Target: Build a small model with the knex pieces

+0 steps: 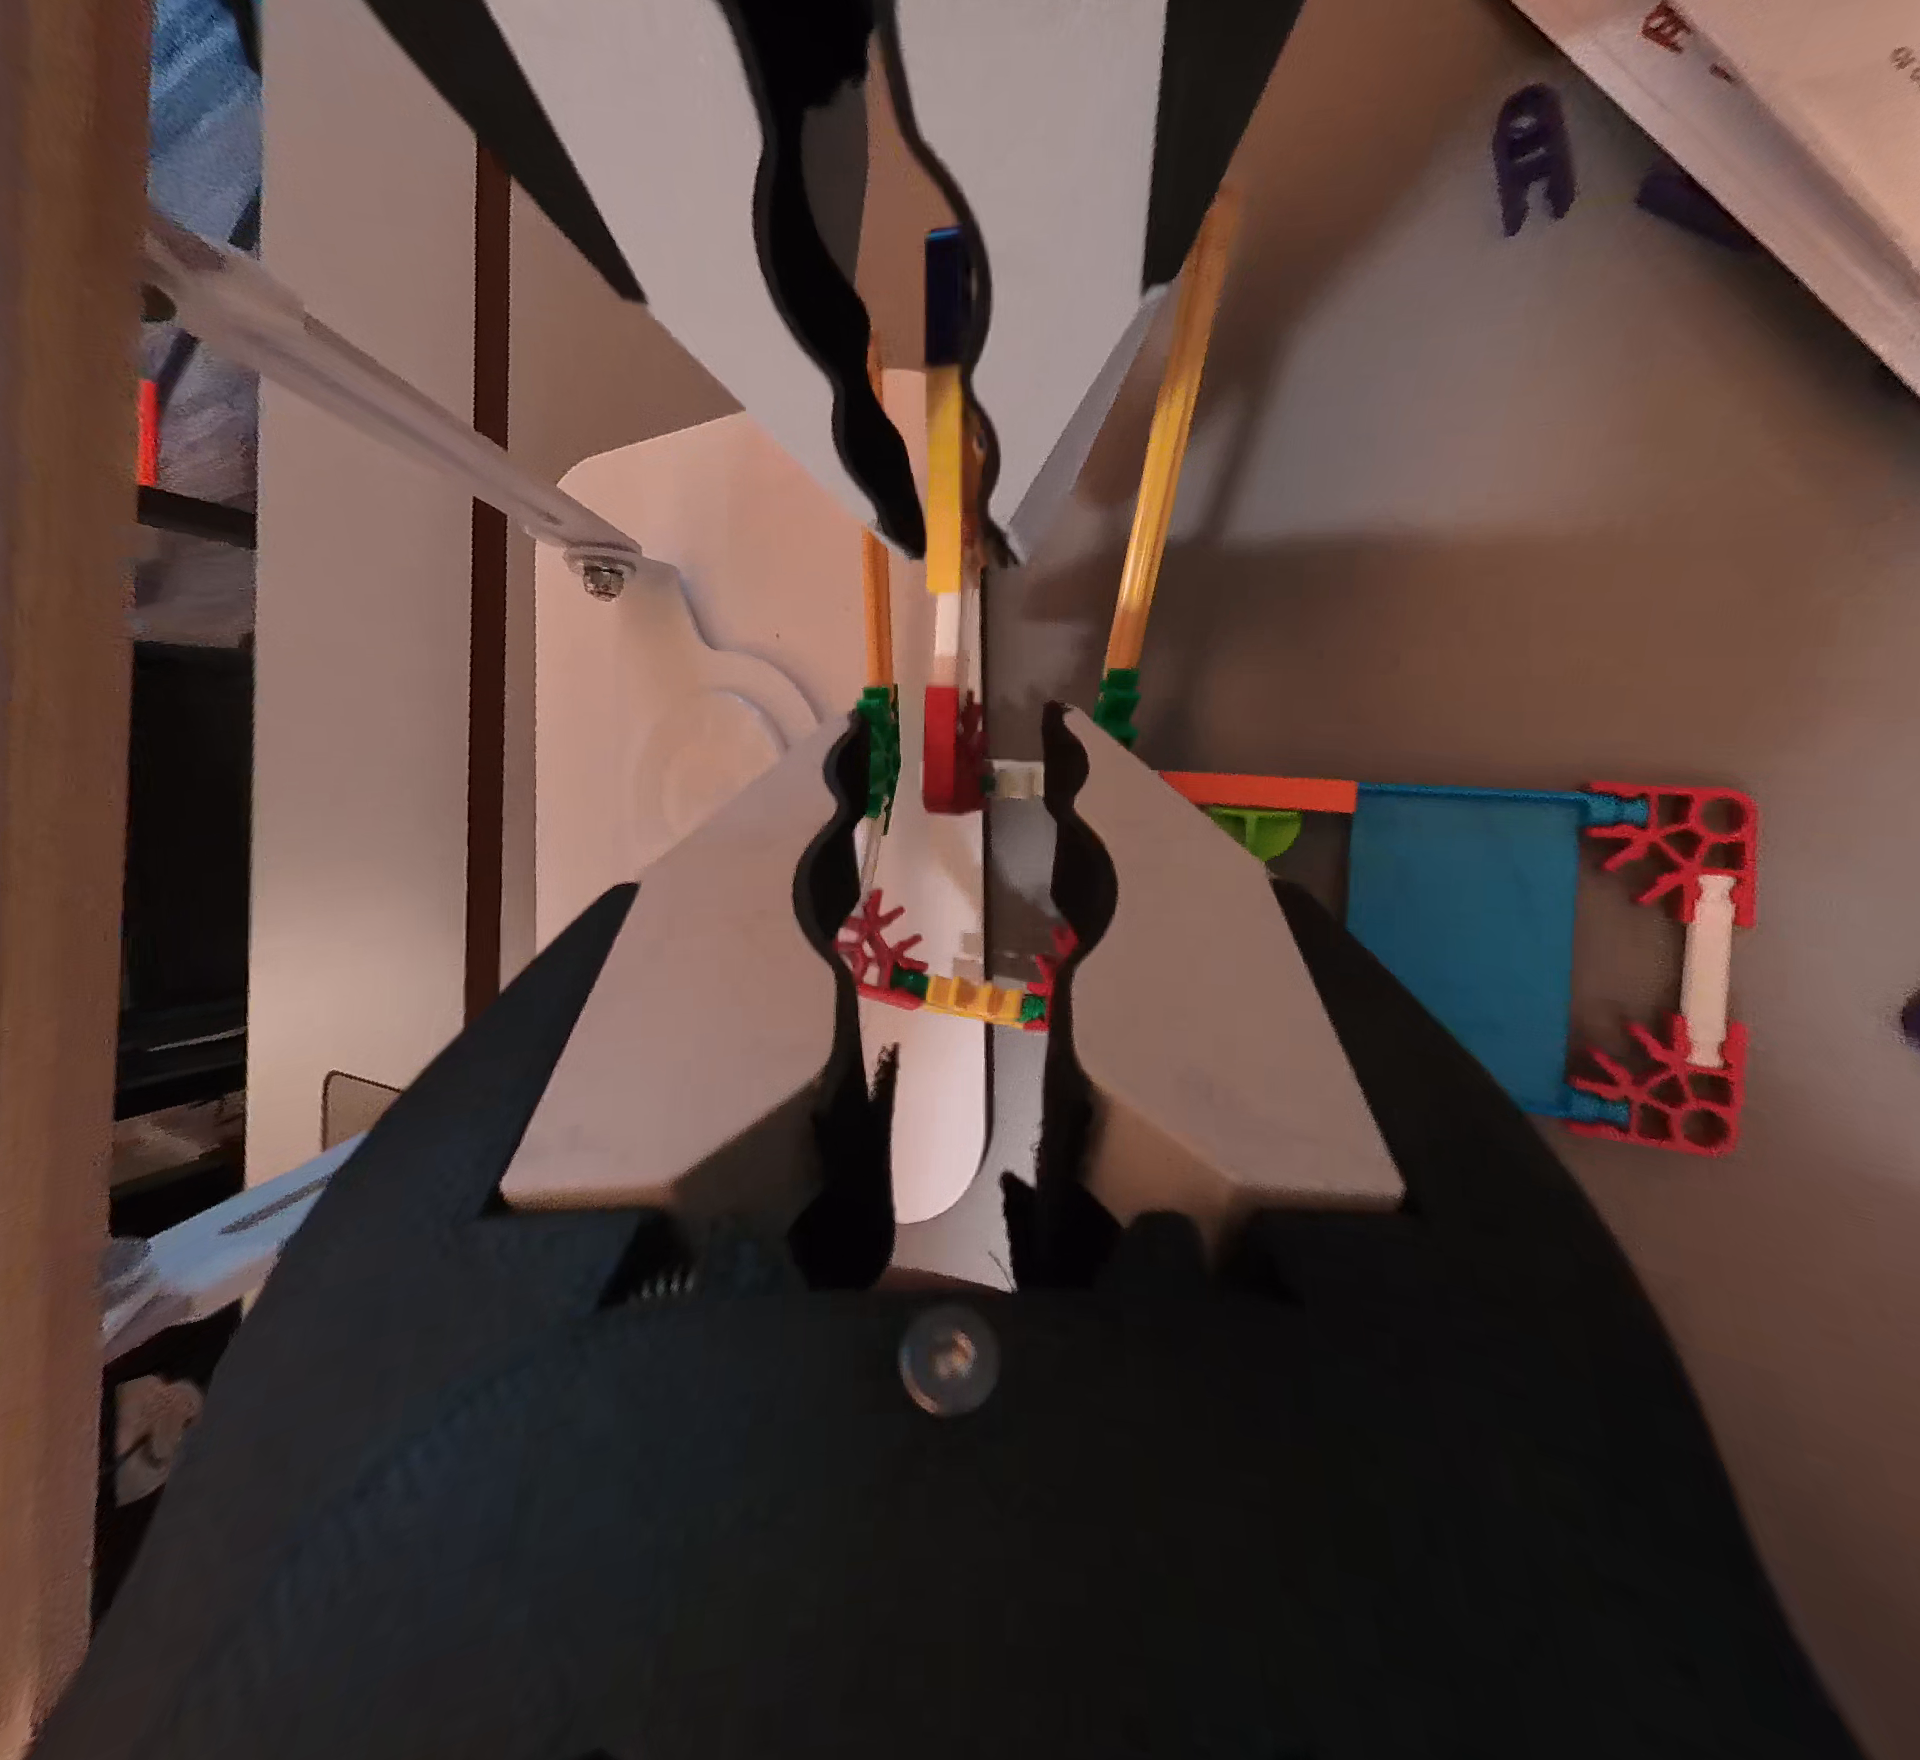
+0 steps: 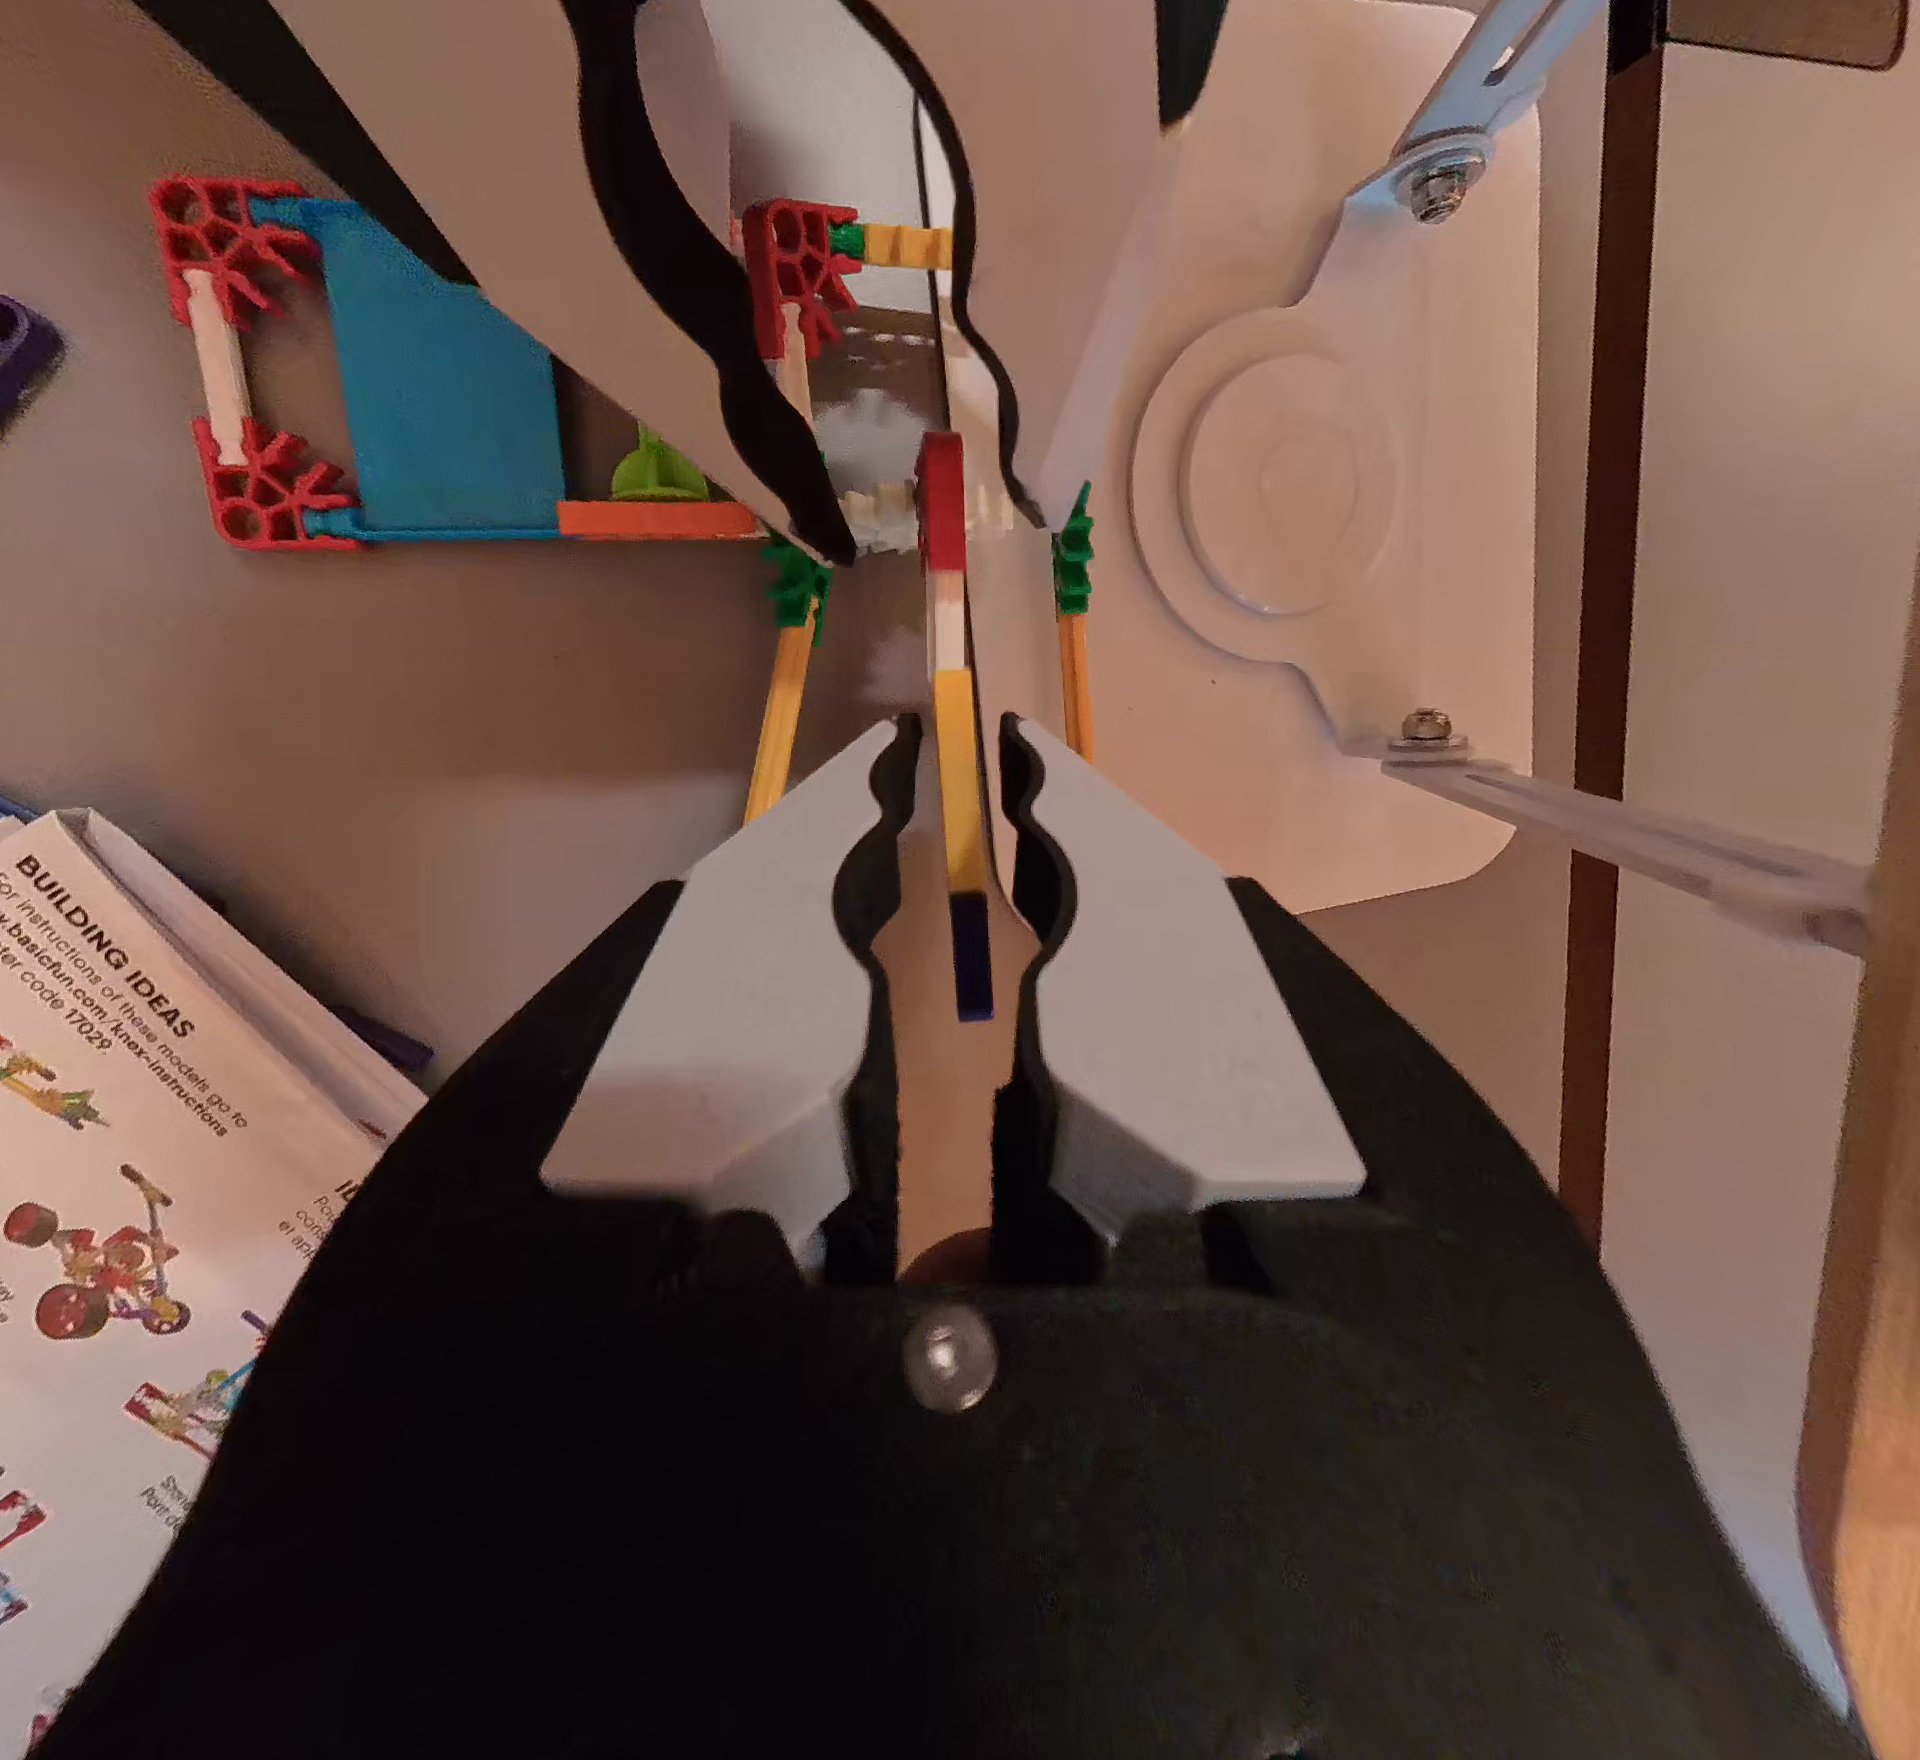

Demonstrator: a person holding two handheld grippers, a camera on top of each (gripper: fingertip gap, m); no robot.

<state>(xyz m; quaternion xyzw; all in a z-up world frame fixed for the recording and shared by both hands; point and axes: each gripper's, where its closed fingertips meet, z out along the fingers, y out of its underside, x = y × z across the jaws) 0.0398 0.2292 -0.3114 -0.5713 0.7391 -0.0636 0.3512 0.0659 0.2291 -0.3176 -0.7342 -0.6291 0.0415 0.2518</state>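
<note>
The left gripper and the right gripper face each other tip to tip over a grey worktop. Between them runs a thin edge-on strip banded red, white, yellow and dark blue. The right gripper's fingers stand narrowly apart on either side of the strip's yellow and blue end; a gap shows on each side, so whether the pads touch it cannot be told. The left gripper's fingers are a little wider, with the strip's red end just beyond their tips and a short yellow rod with red connectors between them; no contact is visible there either.

Two long yellow rods tipped with green connectors flank the strip, their far ends hidden behind the right gripper's fingers. A white toothed piece near the red end is blurred and half covered.

Farther out lies a flat assembly with a blue panel, red corner connectors, a white rod, an orange bar and a partly hidden lime piece. A white metal base plate with bolted slotted arms sits opposite. A printed instruction booklet and purple pieces are cut off at the frame edges
</note>
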